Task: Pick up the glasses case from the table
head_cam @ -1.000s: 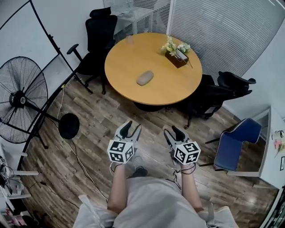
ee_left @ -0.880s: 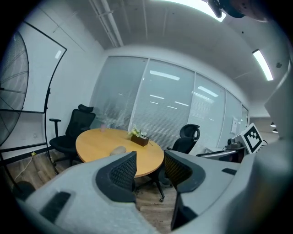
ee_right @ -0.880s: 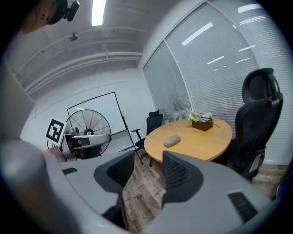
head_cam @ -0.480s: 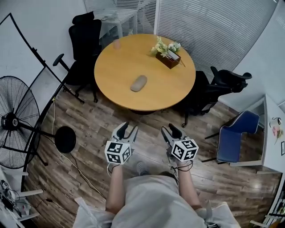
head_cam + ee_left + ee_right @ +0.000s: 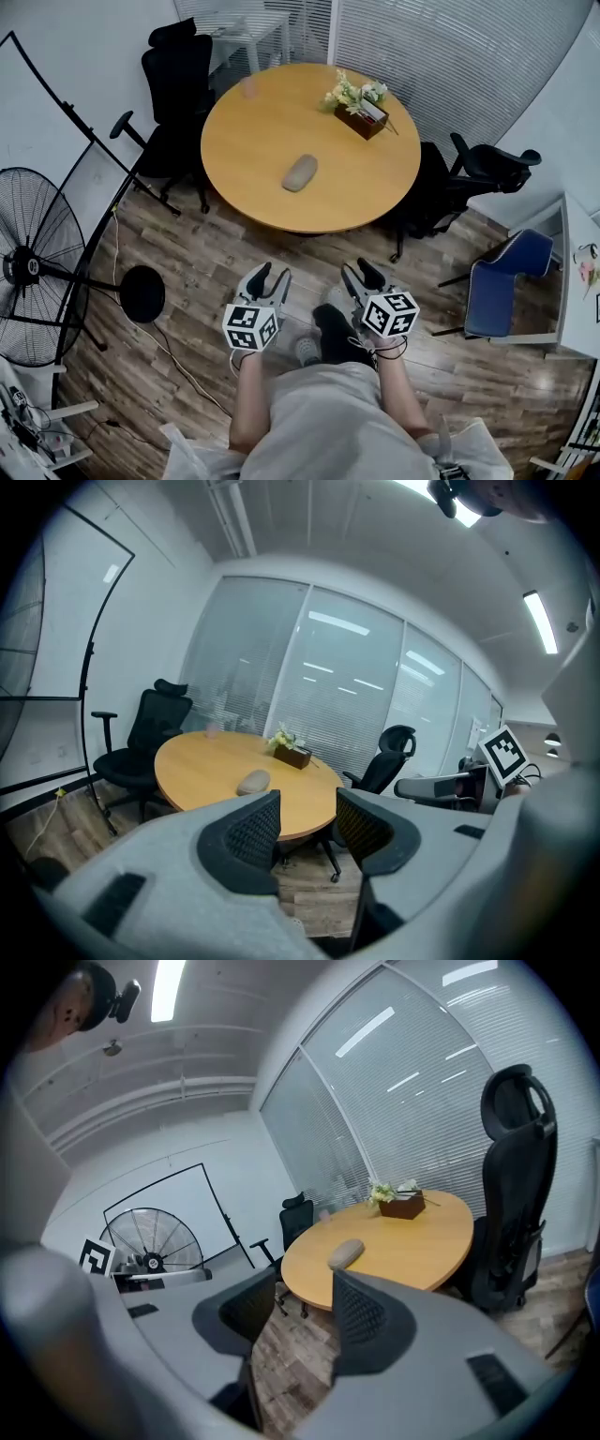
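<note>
A grey-beige oval glasses case lies near the middle of the round wooden table, also seen as the case in the left gripper view and the case in the right gripper view. My left gripper and right gripper hang side by side over the wood floor, well short of the table's near edge. Both stand open with nothing between their jaws, as the left gripper and right gripper show in their own views.
A brown box with flowers and a small pink cup sit on the table's far side. Black office chairs flank the table. A blue chair stands at the right, a floor fan with its cable at the left.
Both grippers and the person have shifted a little toward the table, and the view has moved with them. The jaws keep the same opening.
</note>
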{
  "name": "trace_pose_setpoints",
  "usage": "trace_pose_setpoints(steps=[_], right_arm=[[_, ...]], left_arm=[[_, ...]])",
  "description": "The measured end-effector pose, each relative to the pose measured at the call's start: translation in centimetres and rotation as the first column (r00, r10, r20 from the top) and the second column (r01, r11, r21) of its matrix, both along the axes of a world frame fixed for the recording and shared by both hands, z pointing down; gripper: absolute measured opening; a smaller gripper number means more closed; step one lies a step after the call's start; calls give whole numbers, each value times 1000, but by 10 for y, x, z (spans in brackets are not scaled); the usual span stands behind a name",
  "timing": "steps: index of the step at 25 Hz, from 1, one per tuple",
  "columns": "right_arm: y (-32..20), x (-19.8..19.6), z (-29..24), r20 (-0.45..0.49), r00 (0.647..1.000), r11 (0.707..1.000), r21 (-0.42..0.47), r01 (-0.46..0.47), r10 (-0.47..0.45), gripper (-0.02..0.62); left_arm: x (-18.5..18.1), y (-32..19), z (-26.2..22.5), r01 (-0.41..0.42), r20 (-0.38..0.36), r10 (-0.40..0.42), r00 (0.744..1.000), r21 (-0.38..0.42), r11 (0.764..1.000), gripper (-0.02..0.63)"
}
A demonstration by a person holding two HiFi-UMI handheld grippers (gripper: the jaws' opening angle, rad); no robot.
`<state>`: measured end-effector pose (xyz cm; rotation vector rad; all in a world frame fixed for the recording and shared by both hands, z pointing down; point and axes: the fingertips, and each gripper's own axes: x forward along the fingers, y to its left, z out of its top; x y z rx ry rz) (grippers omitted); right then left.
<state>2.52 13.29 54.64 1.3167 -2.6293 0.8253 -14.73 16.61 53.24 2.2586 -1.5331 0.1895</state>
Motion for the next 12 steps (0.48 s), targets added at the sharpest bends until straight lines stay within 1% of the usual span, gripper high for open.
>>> trace_pose_setpoints(steps=[4,7,12], right_arm=[[-22,-8,3,-35,999,1000,25,0,1,187],[-43,-17,6,-62,998,999,34,21,-19,187],[-89,-21,7,-139,990,997,62,42,-33,189]], left_arm=[[-8,-22,5,16,-7,-16,1000,-6,1000,173],[-12,-48,8,19,-1,-19,1000,-10,1000,173],[-11,-99,8,9,16,-8,1000,-18,1000,173]])
